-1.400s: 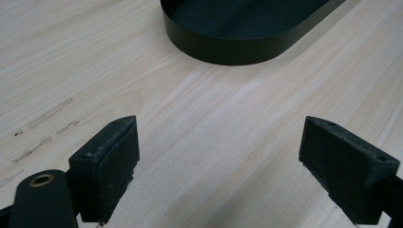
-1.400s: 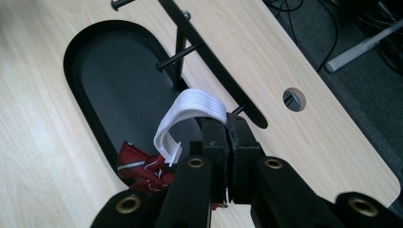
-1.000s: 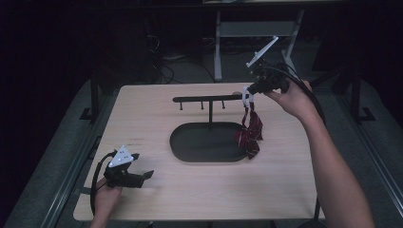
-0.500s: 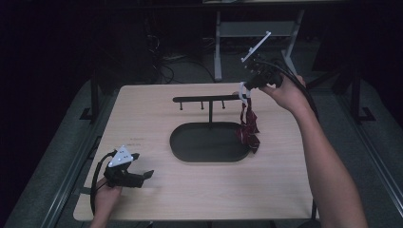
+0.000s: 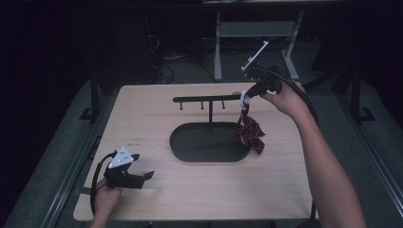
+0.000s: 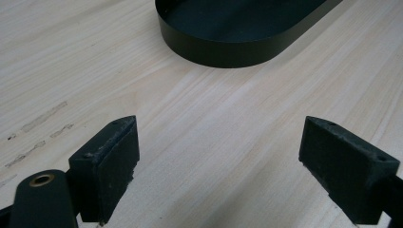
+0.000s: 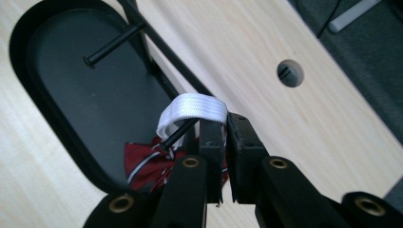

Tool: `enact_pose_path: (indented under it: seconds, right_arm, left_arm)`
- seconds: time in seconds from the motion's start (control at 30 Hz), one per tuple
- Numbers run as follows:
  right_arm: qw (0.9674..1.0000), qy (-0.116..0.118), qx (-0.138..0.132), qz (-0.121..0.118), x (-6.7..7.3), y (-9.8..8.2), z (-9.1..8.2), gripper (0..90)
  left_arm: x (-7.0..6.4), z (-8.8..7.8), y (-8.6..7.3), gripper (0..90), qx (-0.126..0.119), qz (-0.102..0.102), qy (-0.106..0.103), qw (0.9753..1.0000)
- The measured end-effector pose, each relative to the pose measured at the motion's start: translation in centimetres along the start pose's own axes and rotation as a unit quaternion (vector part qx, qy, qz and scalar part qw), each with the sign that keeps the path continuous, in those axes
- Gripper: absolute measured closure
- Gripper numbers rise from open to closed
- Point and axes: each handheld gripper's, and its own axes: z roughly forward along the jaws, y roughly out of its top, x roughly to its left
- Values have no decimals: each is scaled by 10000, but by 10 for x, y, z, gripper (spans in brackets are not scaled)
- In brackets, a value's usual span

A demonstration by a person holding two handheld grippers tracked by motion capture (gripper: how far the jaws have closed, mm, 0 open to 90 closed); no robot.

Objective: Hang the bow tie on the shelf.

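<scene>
One red bow tie hangs by its white band pinched in the right tongs; left tongs gape wide, empty.

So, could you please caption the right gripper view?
Right tool hooks the bow tie's white band over the rack's peg.

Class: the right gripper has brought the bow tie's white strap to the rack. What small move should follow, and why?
Probably open the right gripper and back off: the strap already loops over the end peg of the rack, with the bow tie hanging below.
</scene>
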Motion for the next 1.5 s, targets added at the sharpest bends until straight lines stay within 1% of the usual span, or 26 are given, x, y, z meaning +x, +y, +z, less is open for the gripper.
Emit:
enact_pose_path:
  seconds: [0.2,0.27,0.43,0.47,0.57,0.77,0.83,0.87,1.23,1.3,1.5]
  right_arm:
    - [10000,35,51,4,0,-3,3,830]
    - [9999,89,69,-4,0,-4,5,821]
    - [9999,138,44,23,1,-9,7,814]
    - [9998,168,36,59,1,-10,7,813]
    - [9998,181,14,67,1,-12,7,808]
    - [9994,271,-66,184,-3,-23,6,786]
    - [9994,282,-75,187,-4,-25,7,784]
    - [9991,336,-102,249,-5,-29,8,775]
    - [9983,424,-180,350,-8,-41,10,746]
    - [9981,441,-176,385,-8,-44,11,719]
    - [9976,495,-186,436,-10,-51,15,715]
  left_arm:
    - [0,-1,0,132,32,12,-3,10000]
    - [0,-1,0,132,31,9,-6,10000]
    - [0,-1,0,132,27,12,-8,10000]
    - [-1,-1,0,132,24,17,-4,10000]
    - [-1,-1,0,132,13,6,-6,10000]
    - [-1,-1,0,132,35,9,1,10000]
    - [-1,-1,0,132,35,11,2,10000]
    - [-1,-1,0,132,39,13,3,10000]
    - [-1,-2,0,132,34,39,17,10000]
    - [-2,-2,0,132,36,33,18,10000]
    - [-2,-2,0,132,39,33,22,10000]
